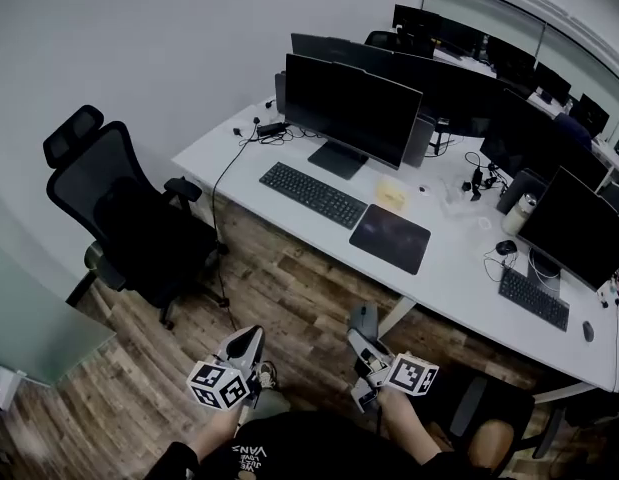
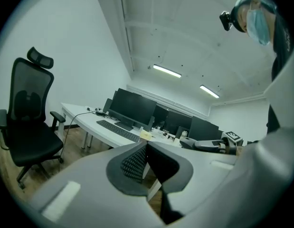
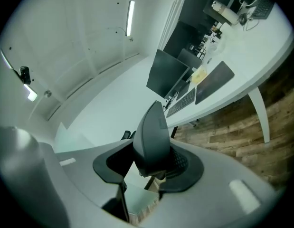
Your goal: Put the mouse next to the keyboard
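Grey mouse (image 3: 151, 139) held clear of the surface (image 1: 239, 156), still to be set down.
Nearest, the right gripper (image 1: 365, 336) has its fingers (image 3: 183, 163) clamped on the mouse's sides, a hold that should let it be laid down flat. The left gripper (image 1: 251, 338) hangs beside it with fingers (image 2: 134, 164) together on nothing, likely spare for this job. Wooden floor (image 1: 289, 298) separates both from the white surface. There the black keyboard (image 1: 312, 194) lies before a monitor (image 1: 349, 108), and the dark pad (image 1: 390, 238) just beside it looks like the natural landing spot.
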`<action>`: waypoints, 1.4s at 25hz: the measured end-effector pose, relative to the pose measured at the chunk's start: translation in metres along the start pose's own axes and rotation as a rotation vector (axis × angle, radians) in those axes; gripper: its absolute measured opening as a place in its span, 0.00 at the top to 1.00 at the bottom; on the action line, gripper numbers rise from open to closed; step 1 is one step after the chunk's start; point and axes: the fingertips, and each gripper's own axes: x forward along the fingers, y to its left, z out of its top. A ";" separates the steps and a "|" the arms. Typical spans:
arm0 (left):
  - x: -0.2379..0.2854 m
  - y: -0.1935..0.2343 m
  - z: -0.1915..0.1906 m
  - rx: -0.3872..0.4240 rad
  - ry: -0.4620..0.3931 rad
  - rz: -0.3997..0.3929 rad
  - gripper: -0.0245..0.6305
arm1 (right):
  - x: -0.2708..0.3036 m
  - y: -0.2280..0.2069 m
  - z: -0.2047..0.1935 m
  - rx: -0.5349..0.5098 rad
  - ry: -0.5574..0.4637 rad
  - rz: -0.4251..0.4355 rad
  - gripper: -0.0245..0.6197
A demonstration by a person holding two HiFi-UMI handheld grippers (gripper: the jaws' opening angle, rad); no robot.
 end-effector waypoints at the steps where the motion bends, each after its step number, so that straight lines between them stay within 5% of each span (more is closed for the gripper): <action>1: 0.006 0.006 0.002 -0.001 -0.001 -0.006 0.96 | 0.006 -0.002 0.004 0.002 -0.011 -0.006 0.69; 20: 0.140 0.141 0.083 0.055 0.088 -0.228 0.96 | 0.140 -0.009 0.077 0.002 -0.293 -0.105 0.69; 30: 0.196 0.151 0.084 0.059 0.138 -0.335 0.96 | 0.150 -0.048 0.081 0.075 -0.360 -0.269 0.69; 35: 0.219 0.152 0.079 0.050 0.147 -0.303 0.96 | 0.157 -0.071 0.110 0.078 -0.340 -0.275 0.69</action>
